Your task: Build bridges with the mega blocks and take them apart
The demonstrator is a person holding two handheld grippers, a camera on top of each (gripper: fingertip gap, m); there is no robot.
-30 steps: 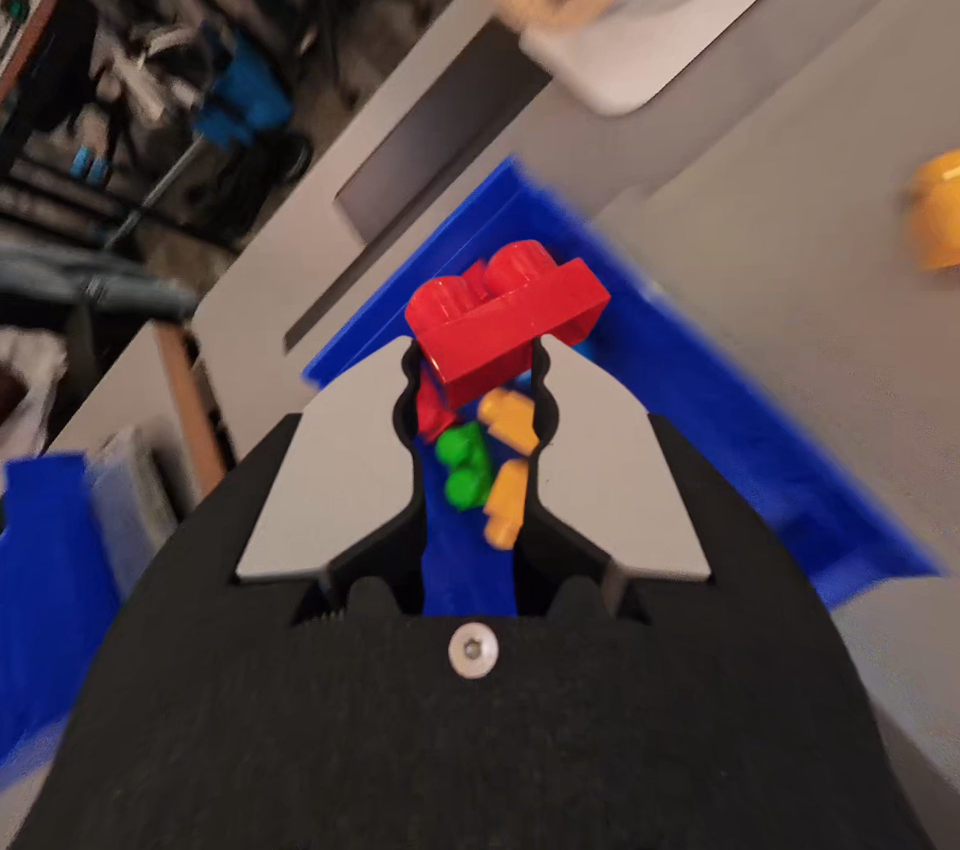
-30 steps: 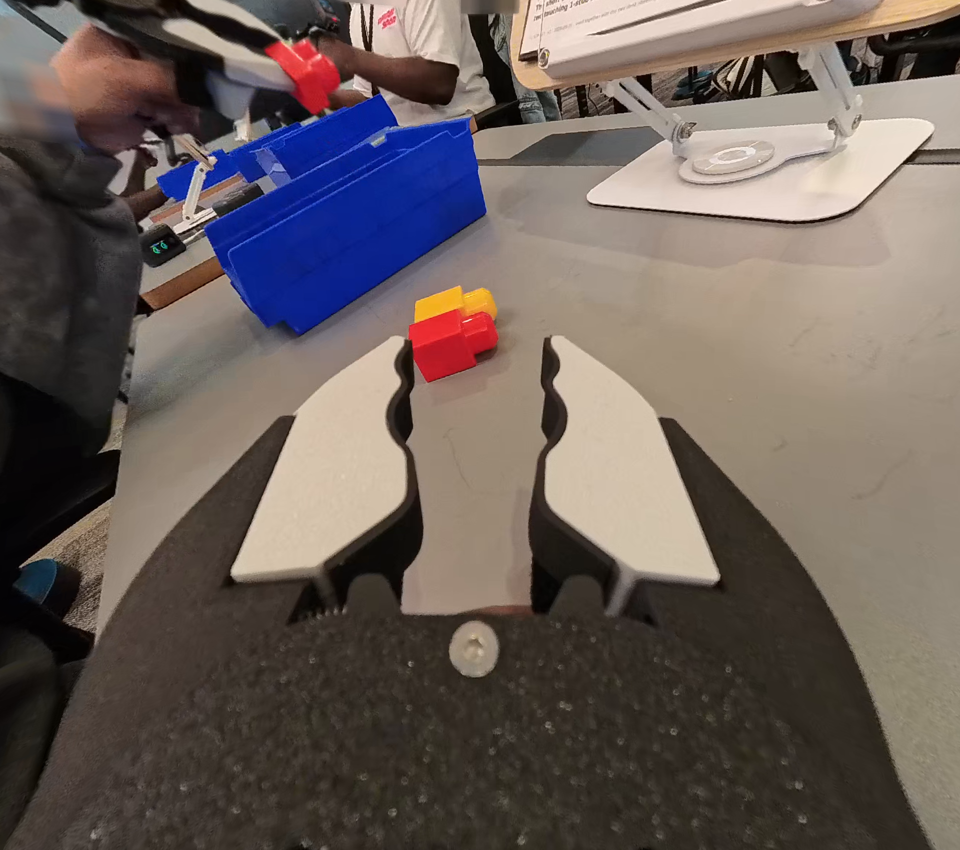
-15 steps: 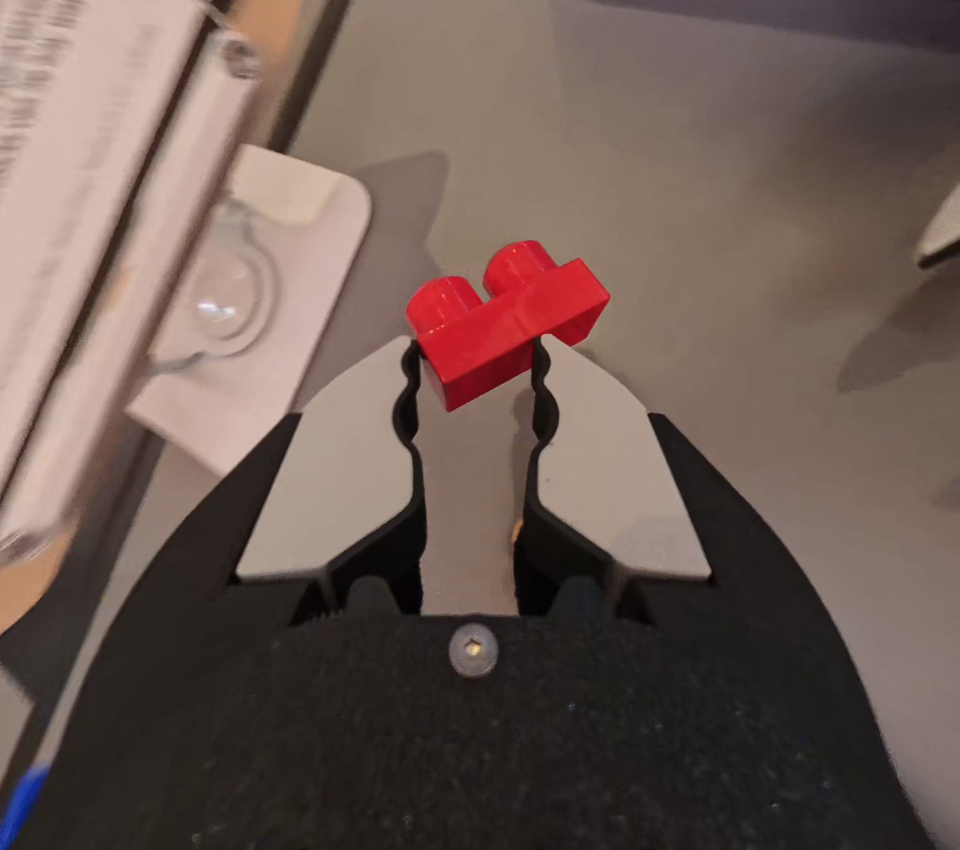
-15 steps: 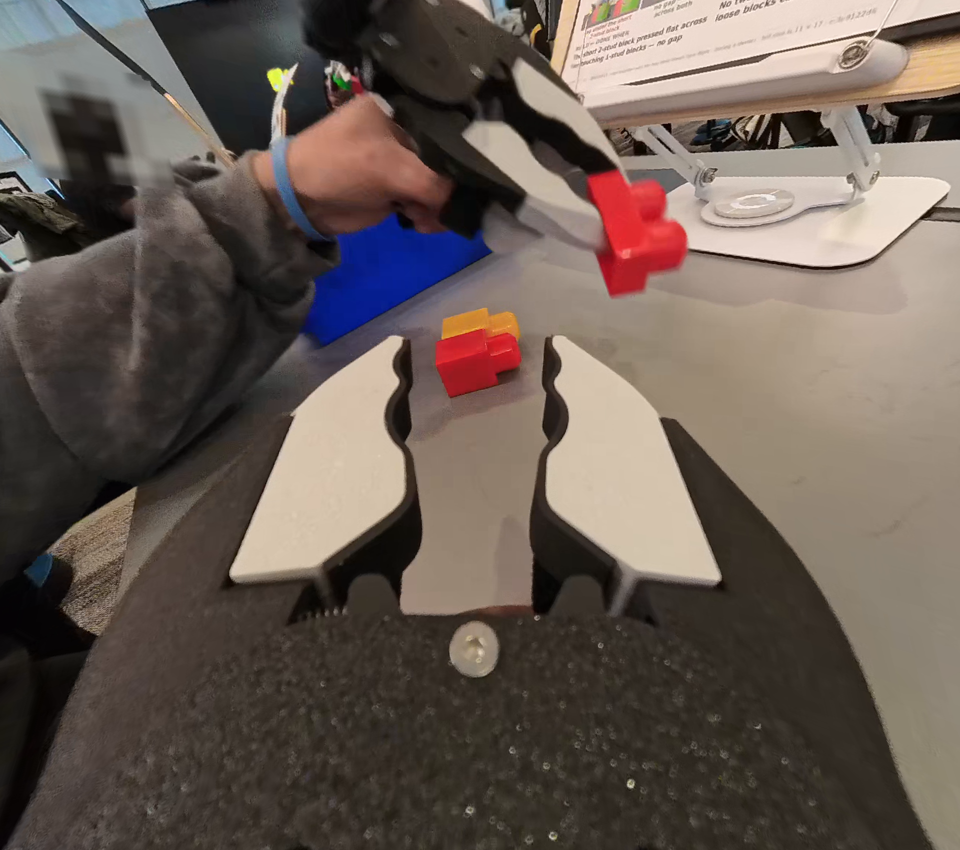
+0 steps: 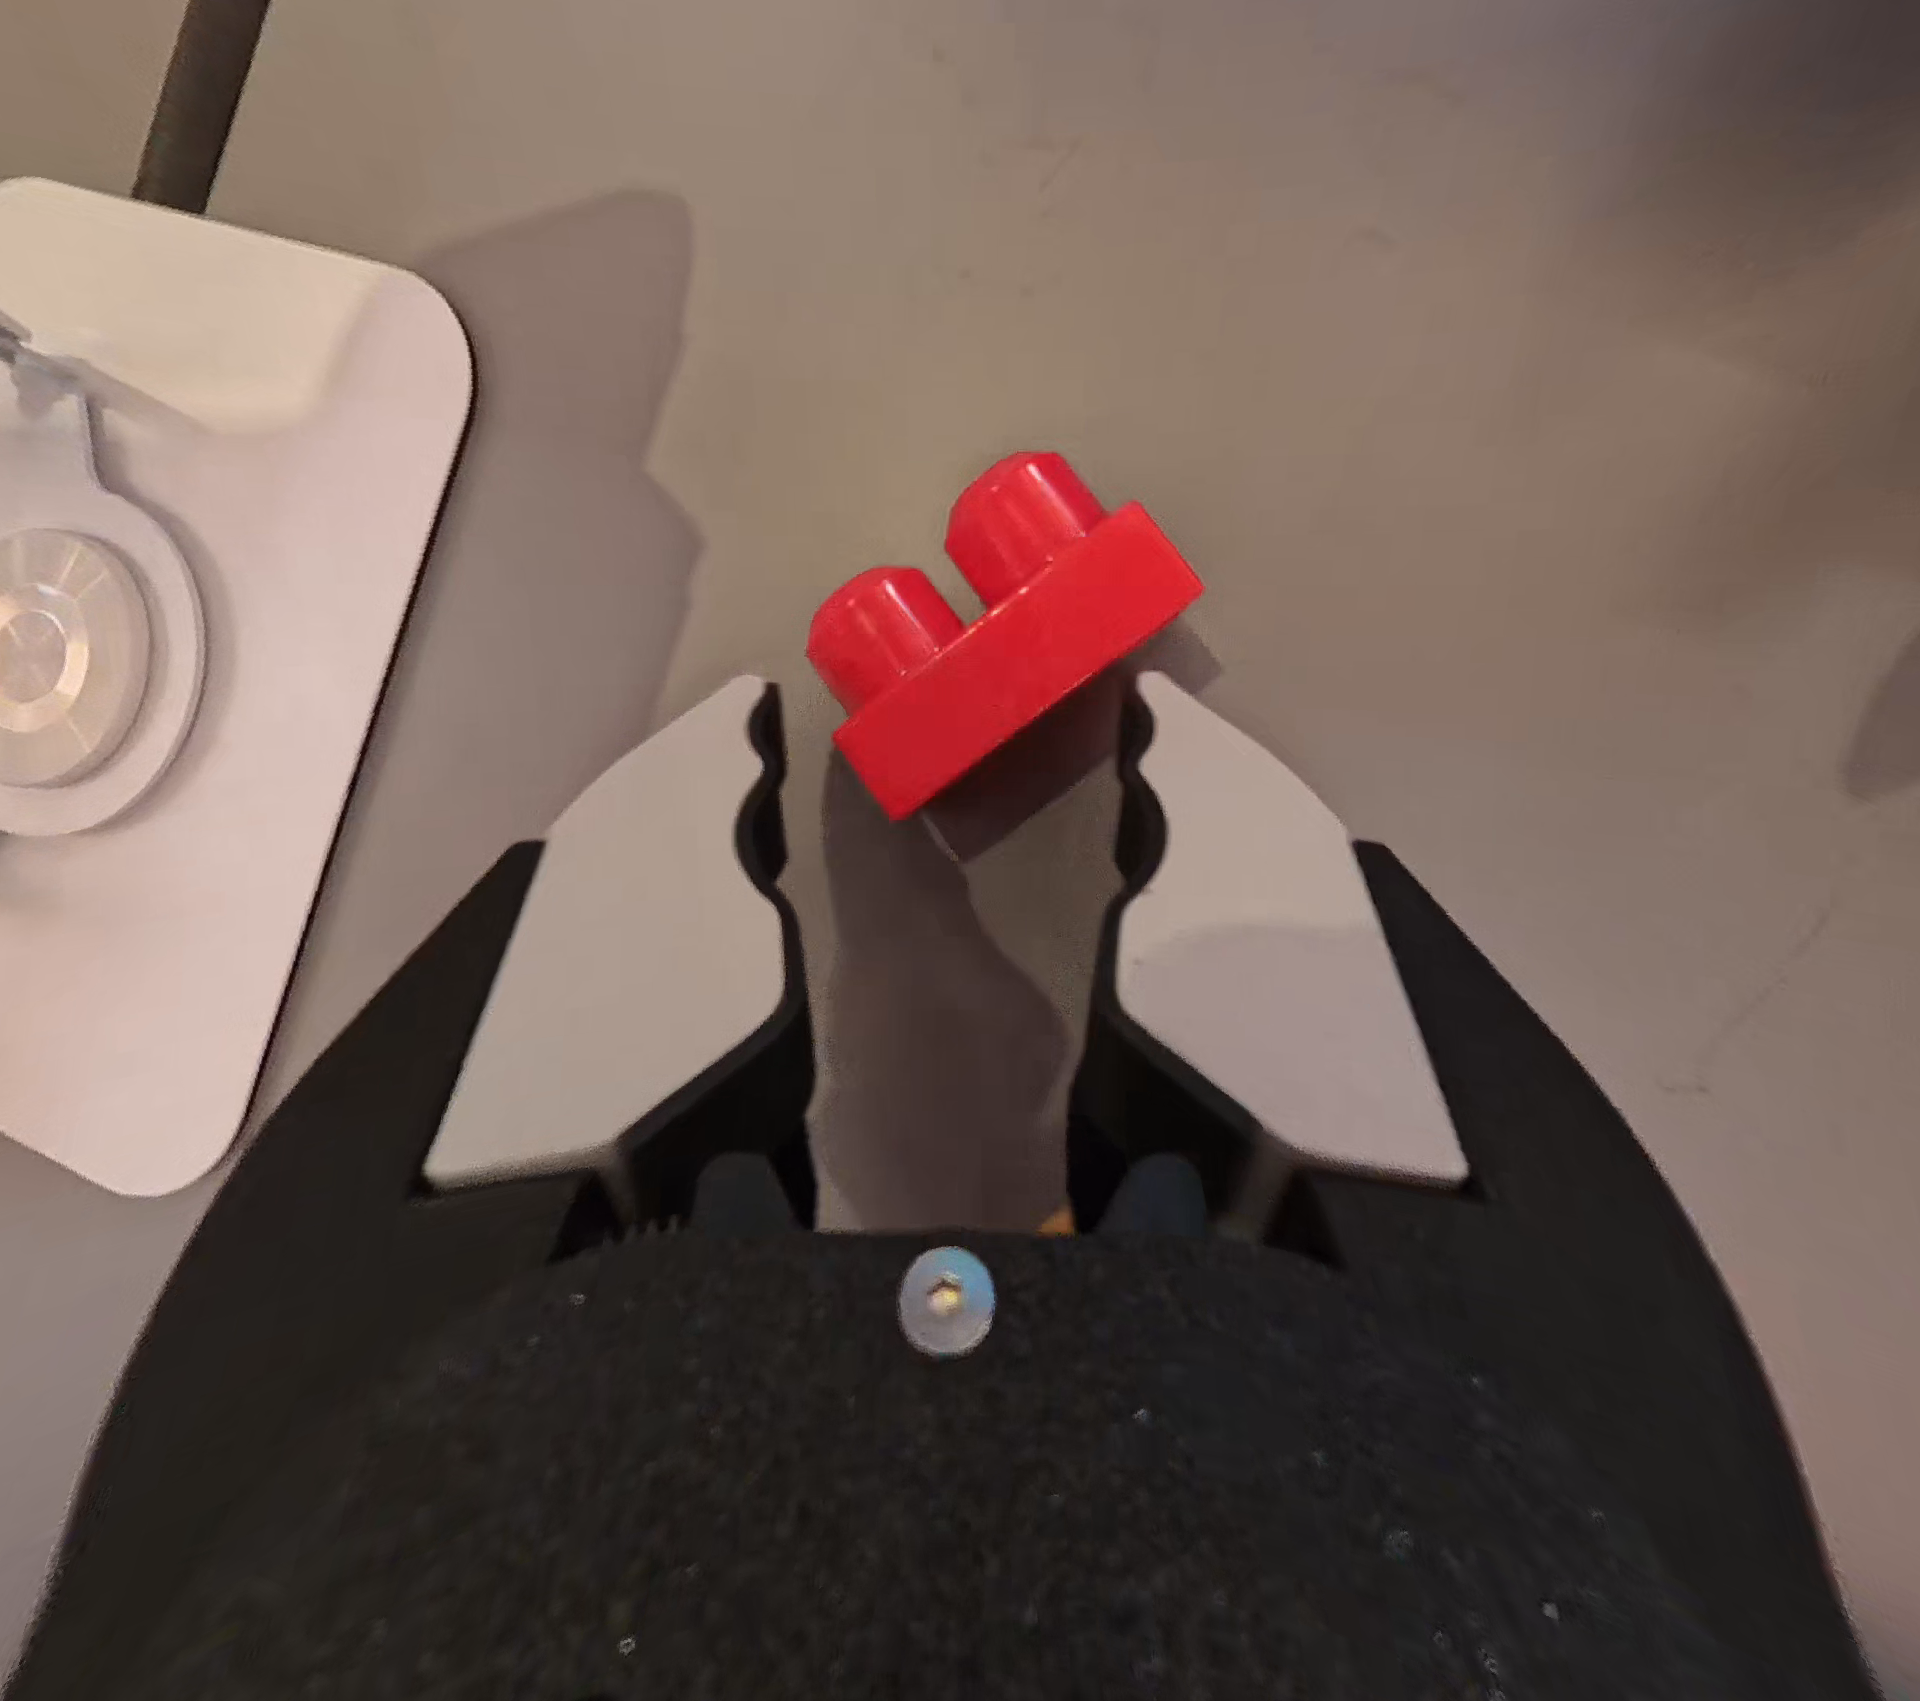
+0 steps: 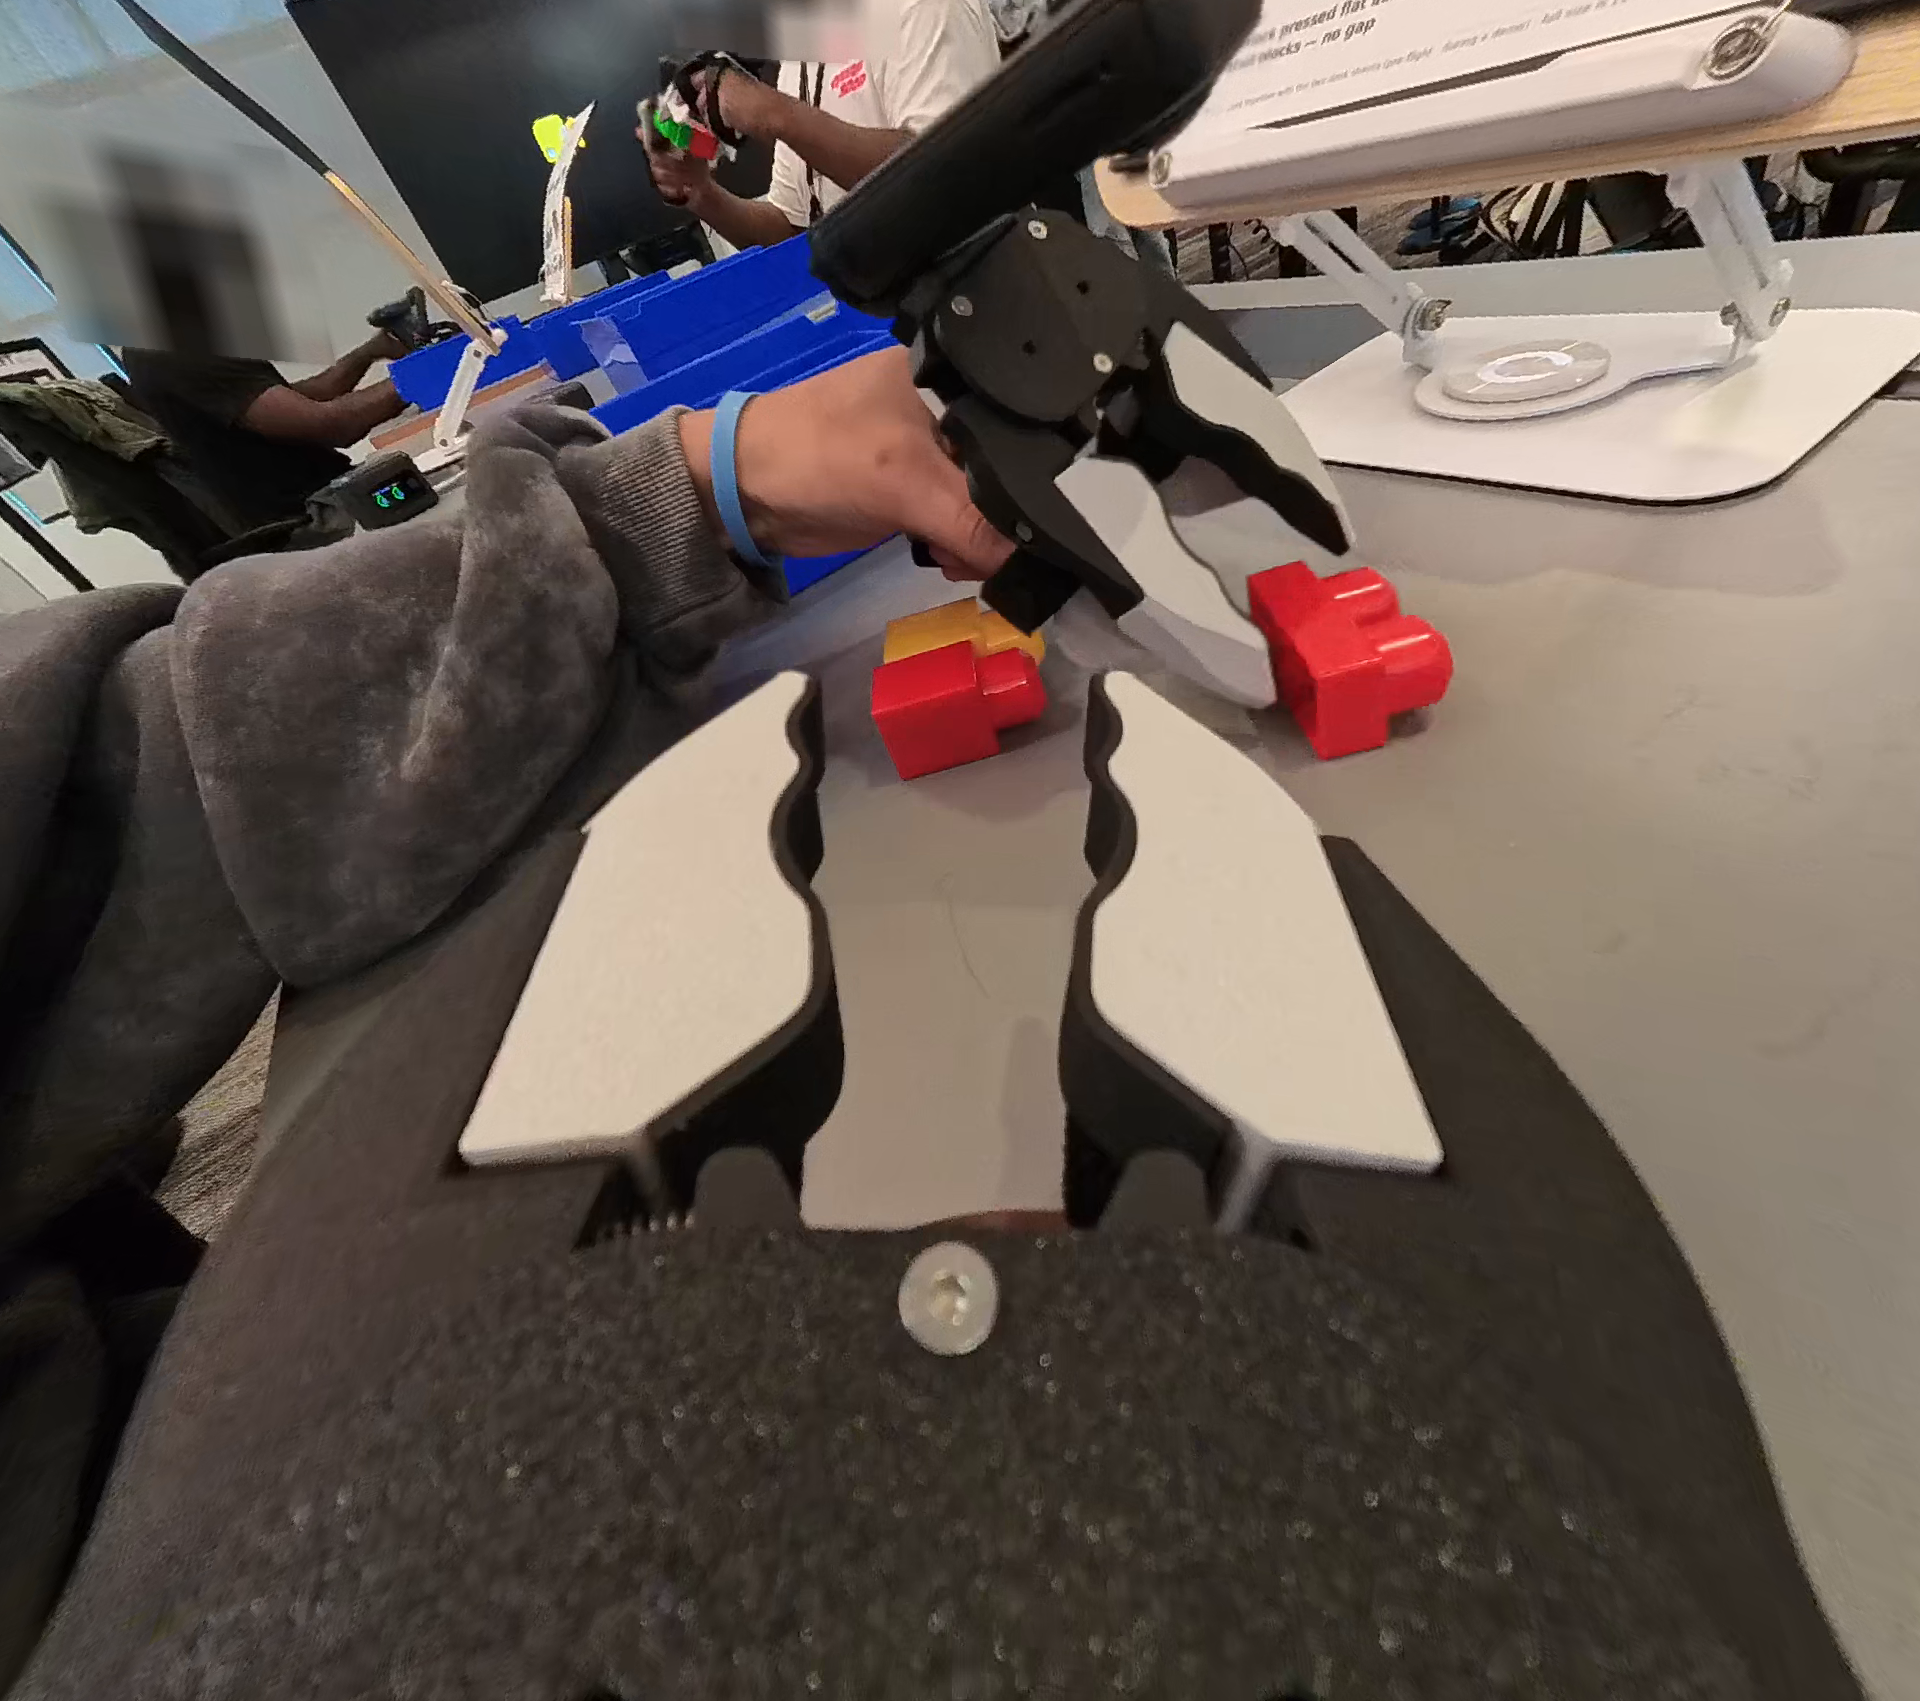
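Left wrist view: the left gripper [image 5: 951,706] stands with its jaws apart around the glossy red two-stud block [image 5: 1003,638], which lies tilted on the grey table [image 5: 1351,145] near the white stand base [image 5: 218,612] at the left edge, apparently just set down as bridge material. Right wrist view: the right gripper [image 6: 948,695] hangs apart and empty, likely waiting, pointing at a small red block [image 6: 951,706] touching a yellow block [image 6: 951,628], with the two-stud block on its side just right of them.

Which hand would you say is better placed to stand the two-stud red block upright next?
Left, probably. Its tool hangs open right beside the two-stud red block, which lies on its side on the grey table. The right tool sits farther back, facing the small red block.
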